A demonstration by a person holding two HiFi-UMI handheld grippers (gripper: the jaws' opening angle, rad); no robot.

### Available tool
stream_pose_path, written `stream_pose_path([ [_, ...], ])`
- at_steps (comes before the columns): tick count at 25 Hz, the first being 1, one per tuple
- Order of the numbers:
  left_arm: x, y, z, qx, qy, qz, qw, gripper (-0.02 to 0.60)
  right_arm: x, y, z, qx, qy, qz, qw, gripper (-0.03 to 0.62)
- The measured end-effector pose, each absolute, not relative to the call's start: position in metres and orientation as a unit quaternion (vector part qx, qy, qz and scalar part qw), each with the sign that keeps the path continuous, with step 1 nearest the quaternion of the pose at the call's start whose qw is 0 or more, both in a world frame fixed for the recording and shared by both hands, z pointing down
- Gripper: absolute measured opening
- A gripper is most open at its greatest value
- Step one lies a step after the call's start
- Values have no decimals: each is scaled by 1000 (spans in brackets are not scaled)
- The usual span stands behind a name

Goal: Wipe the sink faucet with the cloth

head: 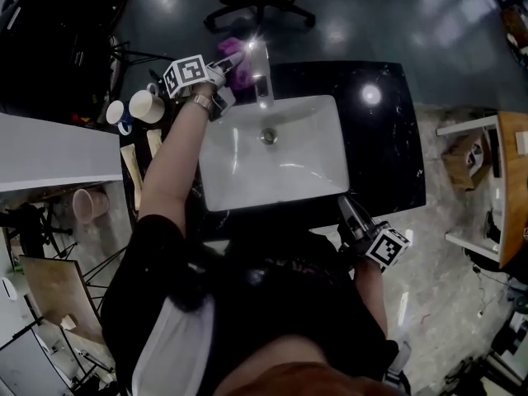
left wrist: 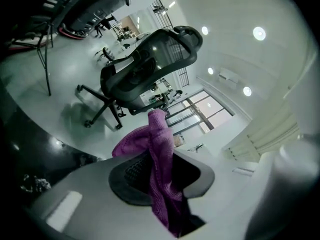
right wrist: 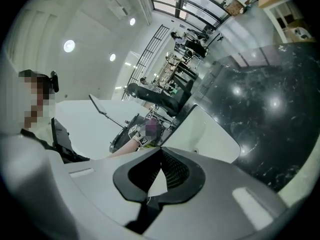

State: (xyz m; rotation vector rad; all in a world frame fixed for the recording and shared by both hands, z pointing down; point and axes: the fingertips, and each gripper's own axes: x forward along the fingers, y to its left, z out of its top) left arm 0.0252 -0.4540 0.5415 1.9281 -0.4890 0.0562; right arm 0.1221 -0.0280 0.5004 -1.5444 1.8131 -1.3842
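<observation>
A purple cloth (head: 242, 71) is pinched in my left gripper (head: 233, 63), which reaches over the back left corner of the white sink (head: 318, 151), just left of the chrome faucet (head: 262, 74). Whether the cloth touches the faucet I cannot tell. In the left gripper view the cloth (left wrist: 161, 154) hangs bunched between the jaws of my left gripper (left wrist: 160, 160), which is shut on it. My right gripper (head: 346, 205) hovers at the sink's front right corner, shut and empty. In the right gripper view, the right gripper (right wrist: 160, 171) looks across the sink (right wrist: 205, 129) toward the cloth (right wrist: 150, 128).
The sink sits in a black marble counter (head: 384, 139). Two mugs (head: 145, 106) stand on the counter's left end. A black office chair (head: 256, 2) is behind the counter. A white table (head: 49, 151) lies to the left, and wooden shelving (head: 510, 180) to the right.
</observation>
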Motion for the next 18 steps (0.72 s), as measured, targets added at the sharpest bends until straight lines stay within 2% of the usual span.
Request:
stream_pose_path([
  [8, 20, -442, 610, 808, -299, 163, 481, 96, 117, -20, 506, -554, 630, -505, 205, 12],
  [13, 23, -441, 624, 811, -328, 234, 424, 95, 118, -15, 503, -561, 632, -496, 200, 12],
  [18, 23, -442, 627, 804, -325, 242, 434, 97, 122, -8, 503, -566, 627, -495, 205, 12],
])
